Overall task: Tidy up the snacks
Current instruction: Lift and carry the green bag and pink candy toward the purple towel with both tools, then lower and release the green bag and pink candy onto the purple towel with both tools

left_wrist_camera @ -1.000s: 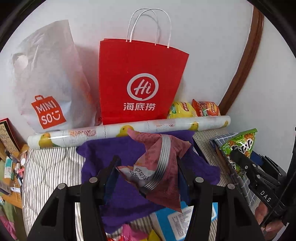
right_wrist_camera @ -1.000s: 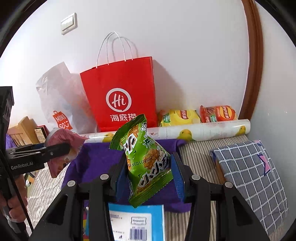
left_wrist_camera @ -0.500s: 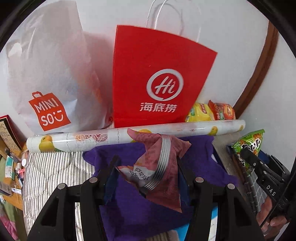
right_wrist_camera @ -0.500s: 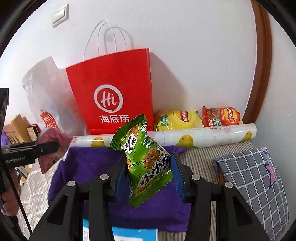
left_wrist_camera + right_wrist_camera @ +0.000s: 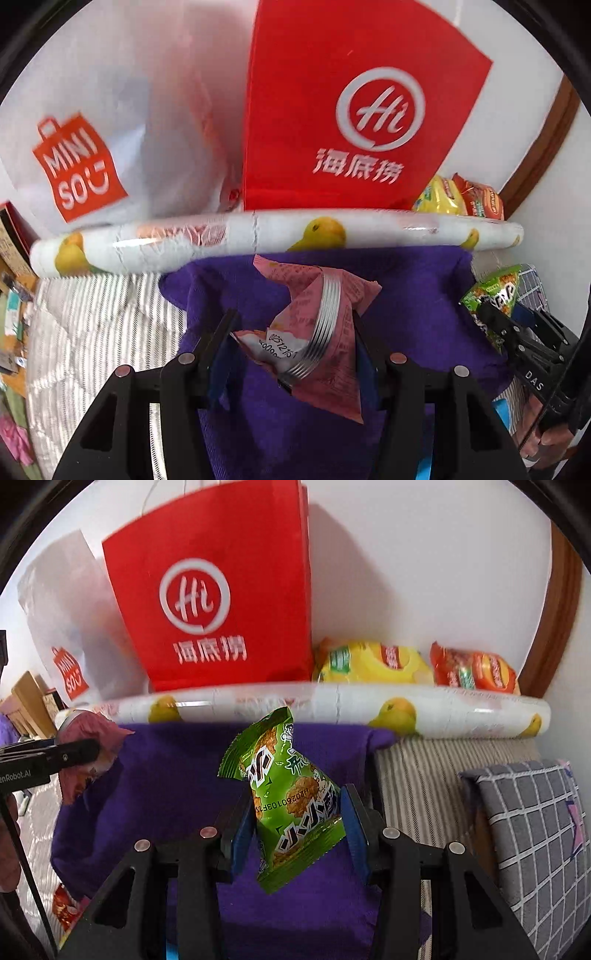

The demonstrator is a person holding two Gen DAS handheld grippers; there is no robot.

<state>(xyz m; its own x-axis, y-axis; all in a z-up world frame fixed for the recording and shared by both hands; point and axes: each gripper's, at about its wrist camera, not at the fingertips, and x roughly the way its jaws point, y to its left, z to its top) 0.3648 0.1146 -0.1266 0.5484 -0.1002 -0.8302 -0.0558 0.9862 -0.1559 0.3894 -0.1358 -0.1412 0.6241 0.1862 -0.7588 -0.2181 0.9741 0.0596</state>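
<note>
The left claw [image 5: 291, 343] is clenched on a crumpled pink foil snack packet with a silver ribbed seam [image 5: 314, 332], which is pinched at its middle so that both ends stick out clear of the fingers. The right claw [image 5: 295, 819] is likewise clamped on a green foil packet printed with rice crackers [image 5: 291, 797], gripped low on its sides with its sealed top pointing up and away. Both packets are carried in the air above a purple cloth [image 5: 406, 280] spread over a striped bed cover [image 5: 96, 317]; the hold is judged to be a carrying one, towards the far row of goods.

Beyond the cloth a long white roll printed with yellow fruit [image 5: 280, 236] lies across the bed like a low barrier. Behind it, against the wall, stand a red paper bag with white logo [image 5: 354, 110] and a white plastic bag with an orange label [image 5: 110, 122].

A yellow crisp bag [image 5: 373, 662] and an orange crisp bag [image 5: 476, 670] are shown whole only in the right wrist view, with a grey checked cushion [image 5: 535, 827] at the right. Cluttered small items at the bed's left edge [image 5: 14, 314] are shown only by the left wrist view.
</note>
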